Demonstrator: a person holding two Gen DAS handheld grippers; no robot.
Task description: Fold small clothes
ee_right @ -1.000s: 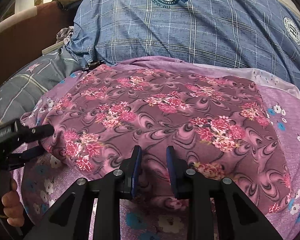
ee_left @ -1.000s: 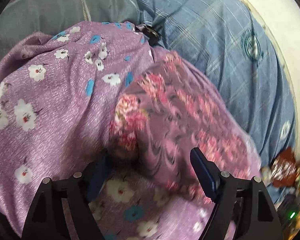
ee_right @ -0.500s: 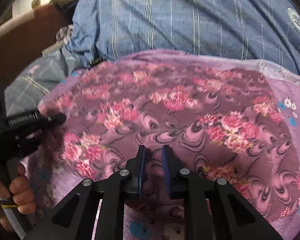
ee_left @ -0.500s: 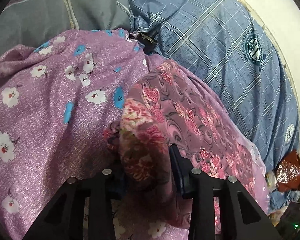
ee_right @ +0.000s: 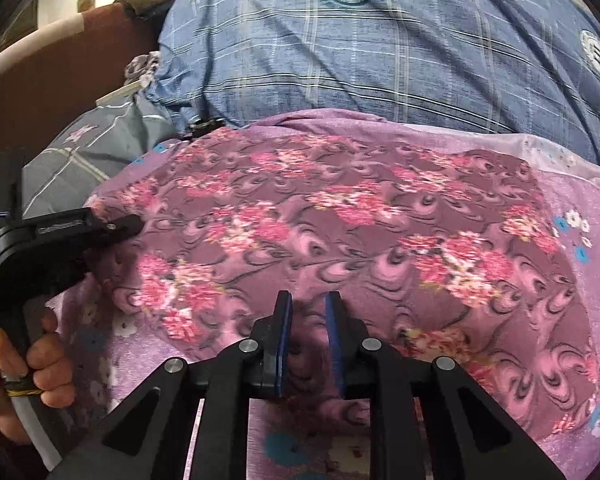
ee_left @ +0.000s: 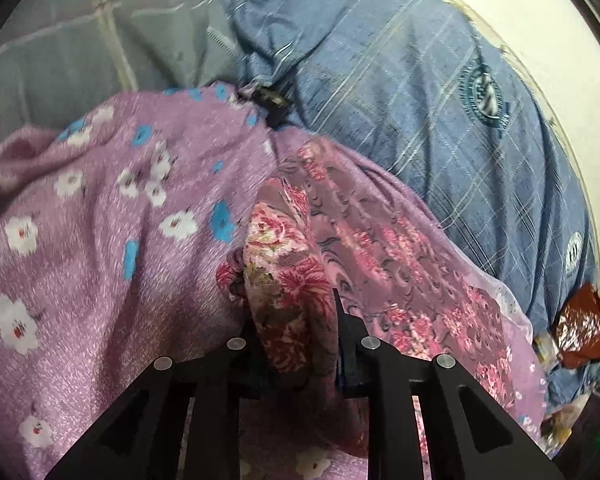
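On the bed, over a lilac sheet printed with white and blue flowers (ee_left: 100, 280), lies the item in hand: one small garment of mauve cloth with pink roses (ee_right: 340, 232), spread fairly flat, its far edge close under a blue checked pillow (ee_right: 380, 60).

Left gripper (ee_left: 296, 344): jaws have just been closing and now pinch a bunched corner of the rose garment; the cloth stands up in a thick wad between the pads. In the right wrist view the same tool shows at the garment's left edge (ee_right: 112, 226), with the hand (ee_right: 24, 368) on its handle.

Right gripper (ee_right: 306, 340): jaws nearly together on the near hem, a thin ridge of rose cloth between the blue pads; it looks like a pinch on the fabric.

Step, as judged: both near corners taken, fold away toward the pillow not yet begun.

Hazards, as judged:
- Sheet caught with the garment. Either gripper may have nipped the lilac sheet beneath; a lift would then drag bedding up and spoil the fold.
- Uneven hold. The left has a wad, the right a thin hem; the thin side may slip free under tension.
- Skewed fold. Corners carried unevenly would lay the edge crooked.
- Overreach. The pillow lies close behind and could catch the folded edge.
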